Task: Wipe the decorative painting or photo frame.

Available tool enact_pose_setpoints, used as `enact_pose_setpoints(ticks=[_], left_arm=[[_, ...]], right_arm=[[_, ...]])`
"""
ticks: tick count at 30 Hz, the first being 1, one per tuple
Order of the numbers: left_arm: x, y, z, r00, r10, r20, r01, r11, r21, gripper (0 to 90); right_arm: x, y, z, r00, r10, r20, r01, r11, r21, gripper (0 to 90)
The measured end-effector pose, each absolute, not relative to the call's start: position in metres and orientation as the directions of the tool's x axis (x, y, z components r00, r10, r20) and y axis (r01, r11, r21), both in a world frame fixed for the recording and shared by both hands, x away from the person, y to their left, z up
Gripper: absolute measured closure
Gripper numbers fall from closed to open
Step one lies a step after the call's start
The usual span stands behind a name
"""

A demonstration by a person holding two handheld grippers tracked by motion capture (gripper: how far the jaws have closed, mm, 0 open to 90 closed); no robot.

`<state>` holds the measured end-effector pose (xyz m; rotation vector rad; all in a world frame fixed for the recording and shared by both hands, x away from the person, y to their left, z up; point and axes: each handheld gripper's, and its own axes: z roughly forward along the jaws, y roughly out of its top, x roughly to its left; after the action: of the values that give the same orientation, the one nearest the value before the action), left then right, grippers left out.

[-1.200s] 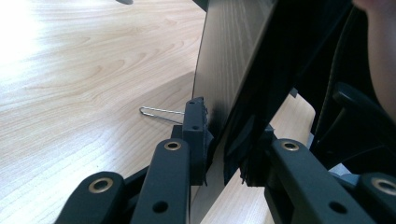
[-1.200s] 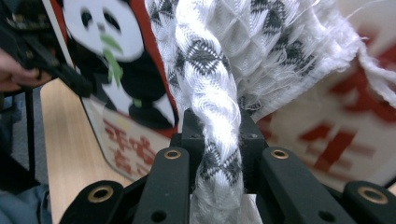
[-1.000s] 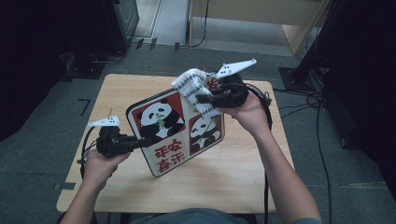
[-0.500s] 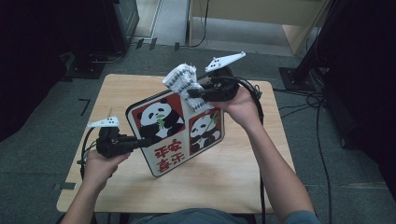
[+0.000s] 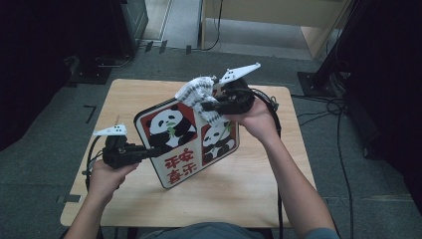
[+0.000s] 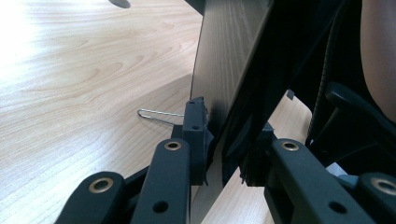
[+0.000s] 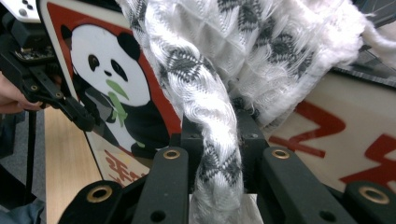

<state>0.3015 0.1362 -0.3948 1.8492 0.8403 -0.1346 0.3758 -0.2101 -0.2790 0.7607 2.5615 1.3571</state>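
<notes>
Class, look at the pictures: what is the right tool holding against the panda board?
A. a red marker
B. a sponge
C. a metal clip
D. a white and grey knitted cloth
D: the right tool has its jaws closed on a white and grey knitted cloth resting against the panda board.

In the right gripper view the white-and-grey cloth [image 7: 219, 88] runs off the top and right edges and covers the middle of the panda board [image 7: 112, 84], whose red characters are cut off at the right. In the left gripper view the board [image 6: 229, 60] shows no printed face, and its top leaves the frame.
</notes>
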Motion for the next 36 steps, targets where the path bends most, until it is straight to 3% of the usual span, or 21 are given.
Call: enact_pose_setpoints(ticks=[36], left_arm=[[0.301,0.137,-0.395,0.751,0.48,-0.453,0.6,-0.211,0.771,76.1]], right_arm=[[0.369,-0.217,-0.327,-0.854,0.497,0.152,0.416,0.477,0.774,79.0]])
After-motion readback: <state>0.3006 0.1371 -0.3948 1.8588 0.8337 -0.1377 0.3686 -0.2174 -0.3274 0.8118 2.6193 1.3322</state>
